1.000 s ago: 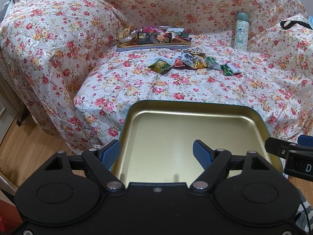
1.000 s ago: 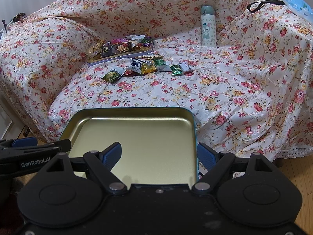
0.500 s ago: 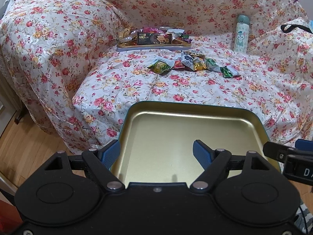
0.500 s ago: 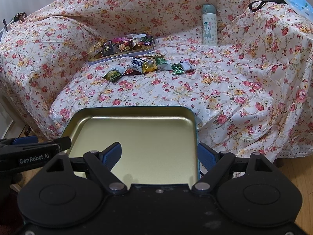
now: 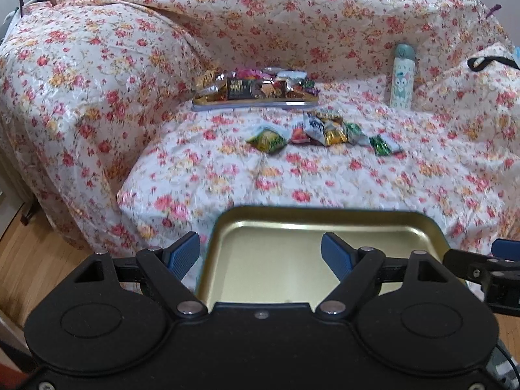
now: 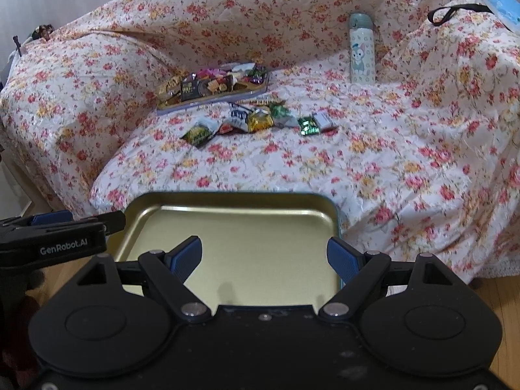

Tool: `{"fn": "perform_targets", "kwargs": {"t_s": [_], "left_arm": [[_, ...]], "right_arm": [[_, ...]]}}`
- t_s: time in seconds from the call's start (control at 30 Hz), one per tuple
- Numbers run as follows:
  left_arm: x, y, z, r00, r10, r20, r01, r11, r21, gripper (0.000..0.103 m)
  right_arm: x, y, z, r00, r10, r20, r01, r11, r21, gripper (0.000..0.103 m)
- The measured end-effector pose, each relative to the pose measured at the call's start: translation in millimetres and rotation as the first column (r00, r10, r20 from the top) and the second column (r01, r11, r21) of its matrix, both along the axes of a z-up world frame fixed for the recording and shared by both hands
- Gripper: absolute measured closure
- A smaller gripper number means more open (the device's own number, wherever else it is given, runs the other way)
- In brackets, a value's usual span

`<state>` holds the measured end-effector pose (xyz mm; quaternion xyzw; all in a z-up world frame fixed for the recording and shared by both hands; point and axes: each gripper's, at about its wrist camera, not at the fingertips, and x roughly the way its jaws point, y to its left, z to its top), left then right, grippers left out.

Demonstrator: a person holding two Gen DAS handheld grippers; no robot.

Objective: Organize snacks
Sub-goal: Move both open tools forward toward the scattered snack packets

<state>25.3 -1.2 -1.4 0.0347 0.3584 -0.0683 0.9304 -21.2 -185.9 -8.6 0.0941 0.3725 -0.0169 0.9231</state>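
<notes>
Moved since the earlier frame: sofa and snacks sit lower in view, tin rim nearer the pads.

Left gripper: spread wide, straddling the tin's left wall; grip uncertain.

Right gripper: spread, straddling the right wall; grip uncertain.

Advice: keep the tin level and set it just short of the snacks.

Beyond: full tray, bottle.

Soft, even indoor light fills both views, with no hard shadows on the floral sofa cover. The gold tray shows a pale sheen along its far rim and a faint dark reflection near its close edge. The cover's print near the tray is motion-blurred. Fisheye bending curves the sofa's outline, and the corners darken.
</notes>
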Motion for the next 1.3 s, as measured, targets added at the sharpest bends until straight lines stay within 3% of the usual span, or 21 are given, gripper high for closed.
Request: {"fn": "perform_targets", "kwargs": {"t_s": [0.2, 0.43, 0.83, 1.3], "left_arm": [[33, 6, 14, 0.999, -0.008, 0.038, 0.007, 1.000, 0.003, 0.021], [74, 7, 30, 0.994, -0.023, 0.103, 0.020, 0.999, 0.027, 0.021], [148, -7, 20, 0.997, -0.075, 0.027, 0.073, 0.995, 0.068, 0.021], [200, -38, -16, 0.993, -0.120, -0.001, 0.120, 0.988, 0.093, 0.021]], "right_arm": [[34, -10, 3, 0.999, 0.030, 0.018, -0.029, 0.999, -0.031, 0.015], [91, -39, -3, 0.999, 0.009, -0.046, -0.011, 0.999, -0.054, 0.015], [164, -65, -17, 0.996, 0.040, -0.078, -0.042, 0.999, -0.025, 0.017], [218, -69, -31, 0.997, 0.080, -0.006, -0.080, 0.997, -0.014, 0.017]]}}
